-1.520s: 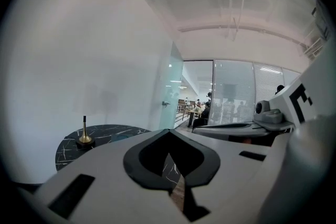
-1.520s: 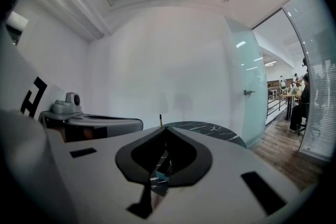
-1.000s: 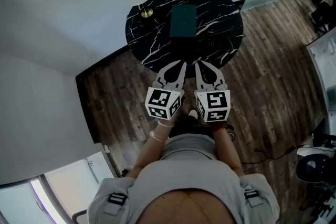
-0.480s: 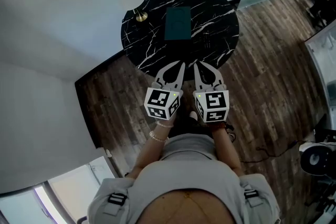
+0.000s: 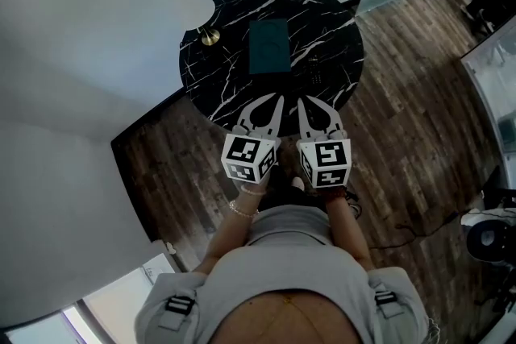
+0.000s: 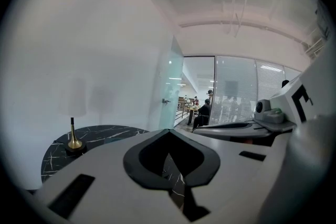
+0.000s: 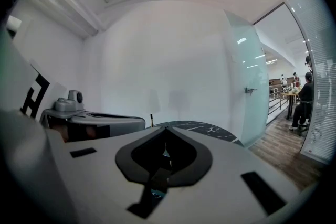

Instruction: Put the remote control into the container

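Only the head view shows the remote control (image 5: 315, 76), a dark slab nearly lost against the black marble table (image 5: 234, 68). It lies just ahead of the right gripper (image 5: 303, 100); the teal container (image 5: 269, 47) sits further ahead, leftward. The left gripper (image 5: 279, 97) view catches a brass lamp base (image 6: 74, 143) far left. Both grippers' jaws are closed on nothing at the near rim, with bare marble ahead.

Left gripper (image 5: 279, 99) and right gripper (image 5: 301, 101) side by side, both closed.
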`<state>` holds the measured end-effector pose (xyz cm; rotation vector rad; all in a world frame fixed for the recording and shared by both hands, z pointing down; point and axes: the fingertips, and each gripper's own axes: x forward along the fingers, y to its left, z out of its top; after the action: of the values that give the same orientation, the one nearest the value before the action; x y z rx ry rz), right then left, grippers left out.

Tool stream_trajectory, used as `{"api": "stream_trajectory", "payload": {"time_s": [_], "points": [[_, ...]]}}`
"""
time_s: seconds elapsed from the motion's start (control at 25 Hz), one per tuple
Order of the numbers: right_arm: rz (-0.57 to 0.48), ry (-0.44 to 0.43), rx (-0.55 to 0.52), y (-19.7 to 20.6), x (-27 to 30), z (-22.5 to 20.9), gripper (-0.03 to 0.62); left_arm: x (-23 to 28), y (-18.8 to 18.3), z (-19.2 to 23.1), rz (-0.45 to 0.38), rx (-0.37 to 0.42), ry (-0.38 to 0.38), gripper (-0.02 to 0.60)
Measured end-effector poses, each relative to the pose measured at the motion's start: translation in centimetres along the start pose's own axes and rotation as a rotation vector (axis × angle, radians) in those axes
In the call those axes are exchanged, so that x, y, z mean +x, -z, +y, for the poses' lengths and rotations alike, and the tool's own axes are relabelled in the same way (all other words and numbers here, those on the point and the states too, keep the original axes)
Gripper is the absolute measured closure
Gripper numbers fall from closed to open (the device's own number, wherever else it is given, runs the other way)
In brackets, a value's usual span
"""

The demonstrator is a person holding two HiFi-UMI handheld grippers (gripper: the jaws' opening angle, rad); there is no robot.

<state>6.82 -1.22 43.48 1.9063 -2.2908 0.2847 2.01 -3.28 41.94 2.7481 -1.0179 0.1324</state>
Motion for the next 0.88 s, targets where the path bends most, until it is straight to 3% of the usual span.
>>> {"api": "stream_trajectory", "payload": {"time_s": [0.88], "points": [[0.033,0.115,0.045,0.0,9.9,-0.2,0.583,6.1,0.1,8.2,0.067,-0.01,0.141,0.58]]}}
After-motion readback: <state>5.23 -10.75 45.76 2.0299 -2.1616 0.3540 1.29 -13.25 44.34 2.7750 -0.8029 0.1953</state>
